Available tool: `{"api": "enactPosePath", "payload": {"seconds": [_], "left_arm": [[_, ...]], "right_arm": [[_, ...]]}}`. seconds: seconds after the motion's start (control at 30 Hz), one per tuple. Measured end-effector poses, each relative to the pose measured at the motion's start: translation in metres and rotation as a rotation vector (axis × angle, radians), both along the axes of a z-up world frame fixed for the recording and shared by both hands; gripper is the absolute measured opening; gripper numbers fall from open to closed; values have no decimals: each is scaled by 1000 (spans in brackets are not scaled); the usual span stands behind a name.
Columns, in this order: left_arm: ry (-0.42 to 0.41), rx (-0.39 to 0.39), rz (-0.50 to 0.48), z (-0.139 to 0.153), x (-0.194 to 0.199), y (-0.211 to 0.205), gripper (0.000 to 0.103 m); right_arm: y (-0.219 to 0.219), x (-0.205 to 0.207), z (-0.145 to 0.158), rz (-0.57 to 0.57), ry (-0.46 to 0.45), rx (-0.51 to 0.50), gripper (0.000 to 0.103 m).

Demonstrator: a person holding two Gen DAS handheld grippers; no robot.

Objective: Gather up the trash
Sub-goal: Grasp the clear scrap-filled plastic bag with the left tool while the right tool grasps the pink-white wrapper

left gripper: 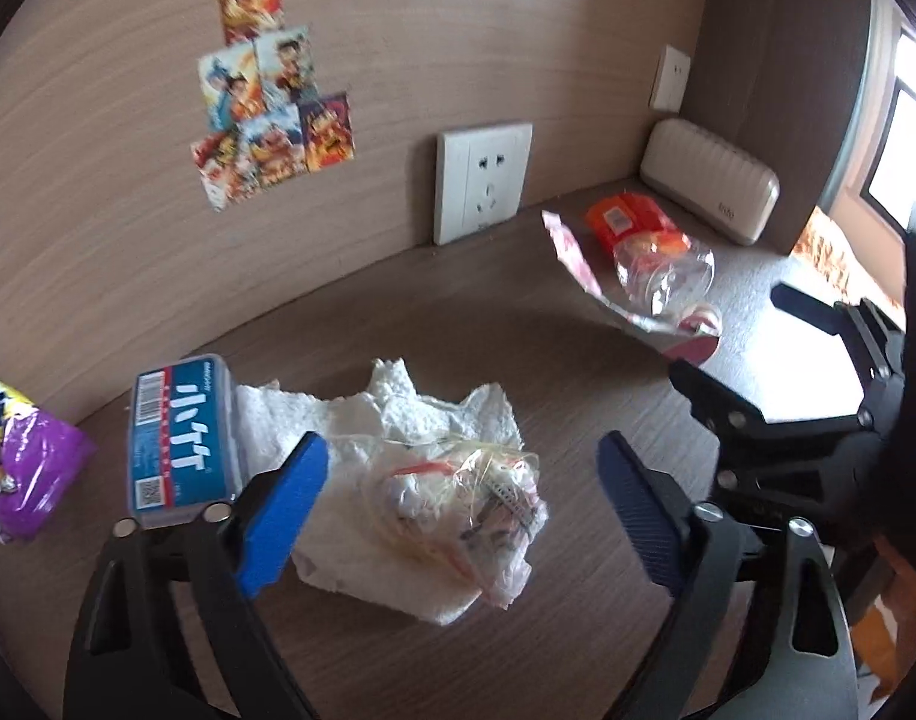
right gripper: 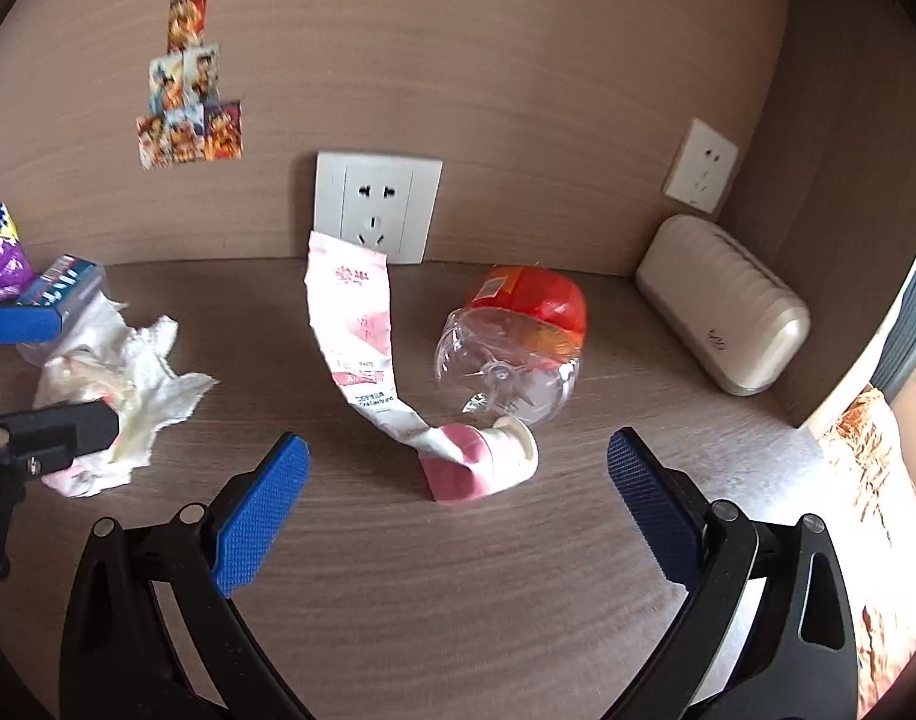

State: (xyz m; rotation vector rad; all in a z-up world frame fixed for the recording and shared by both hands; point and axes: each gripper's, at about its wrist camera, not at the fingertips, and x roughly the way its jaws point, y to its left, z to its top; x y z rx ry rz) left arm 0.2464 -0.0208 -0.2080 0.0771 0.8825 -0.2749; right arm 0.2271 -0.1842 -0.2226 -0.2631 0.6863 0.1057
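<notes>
Trash lay scattered over the counter at this moment: a crumpled paper towel with a clear plastic wrapper bunched on top of it sat directly ahead of your left gripper, and a flattened toothpaste tube lay ahead of your right gripper, its capped end near you and its tail curling up toward the wall socket. Just right of the tube, a clear plastic bottle with an orange label lay on its side. Both grippers stood spread wide, holding nothing. The step in hand looked to be the left pickup of the towel bundle, and you would have done well to bring the blue pads down on either side of the wrapper and deep enough to catch the towel beneath it, so that both came up as one; a shallow pinch would likely have lifted only the slippery film. The blue box touched the towel's left edge, so your left finger needed to stay inside it. On the right, the tube's thicker capped end offered the firmest hold, and you needed to avoid nudging the bottle, which seemed apt to roll. A purple snack bag waited at the far left.
</notes>
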Motion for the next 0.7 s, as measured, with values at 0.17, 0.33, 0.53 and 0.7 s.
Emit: {"api": "enactPosePath", "payload": {"seconds": [0.17,0.33,0.53,0.7], "left_arm": [[34,4,-3,-10,4,0,83],[61,0,-9,-17,7,0,58],[40,-25,-8,-12,2,0,55],[-14,-13,-20,6,-10,-1,55]], "right_arm": [[7,17,-11,34,70,-18,77],[11,23,-15,36,66,-80,32],[8,19,-10,54,52,-58,20],[1,-1,5,54,20,17,17]]}}
